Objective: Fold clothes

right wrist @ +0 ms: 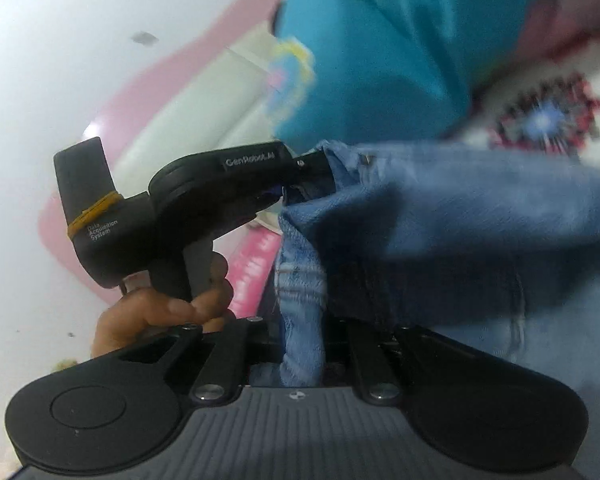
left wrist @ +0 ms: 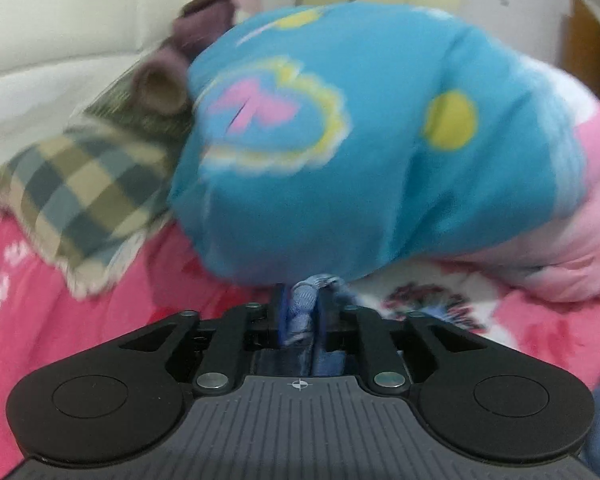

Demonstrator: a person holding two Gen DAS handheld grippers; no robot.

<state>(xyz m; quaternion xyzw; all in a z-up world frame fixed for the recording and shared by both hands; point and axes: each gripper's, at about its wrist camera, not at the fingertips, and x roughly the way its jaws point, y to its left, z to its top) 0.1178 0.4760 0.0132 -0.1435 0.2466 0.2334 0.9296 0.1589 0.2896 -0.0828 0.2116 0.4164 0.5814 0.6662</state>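
A pair of light blue jeans [right wrist: 460, 208] hangs stretched between my two grippers above the bed. In the left wrist view, my left gripper [left wrist: 300, 312] is shut on a bunched edge of the jeans [left wrist: 314, 282]. My right gripper [right wrist: 302, 344] is shut on another fold of the same denim. The right wrist view also shows the left gripper [right wrist: 312, 176] from the side, clamped on the jeans near a rivet, with a hand [right wrist: 168, 312] on its handle. Most of the jeans are hidden from the left wrist view.
A bright blue fleece bundle [left wrist: 360, 140] with a butterfly print and yellow dots lies just beyond the jeans. A checked pillow [left wrist: 84, 188] and a brown plush item [left wrist: 160, 88] sit at the left. Under them is a pink floral bedspread [left wrist: 60, 320], with a white headboard [left wrist: 60, 40] behind.
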